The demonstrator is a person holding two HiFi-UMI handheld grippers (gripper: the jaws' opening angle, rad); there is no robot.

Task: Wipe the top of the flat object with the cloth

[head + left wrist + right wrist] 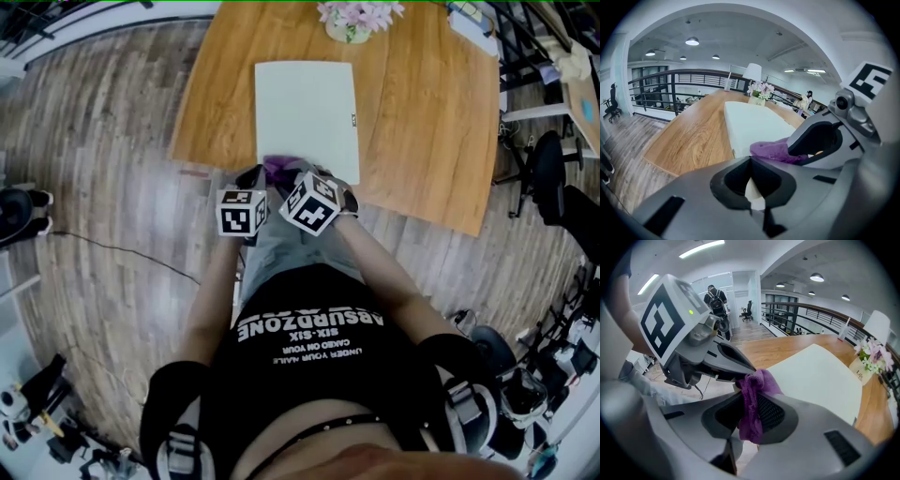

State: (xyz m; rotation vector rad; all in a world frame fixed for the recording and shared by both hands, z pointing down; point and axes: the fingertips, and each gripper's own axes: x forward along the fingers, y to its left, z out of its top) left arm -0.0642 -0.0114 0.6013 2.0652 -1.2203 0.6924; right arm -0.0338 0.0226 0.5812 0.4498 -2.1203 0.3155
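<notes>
While the right gripper (749, 383) is clamped on the purple cloth (752, 406) at the flat object's (307, 112) near edge on the table (422, 122), wiping looks about to start. The left gripper's (750, 160) jaws sit together, a white sliver between them. Next, I judge: lower the cloth flat and sweep away.

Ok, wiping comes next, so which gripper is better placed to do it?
Right gripper: its jaws grip the purple cloth at the white board's near edge. The left gripper's jaws are together, holding no cloth.
</notes>
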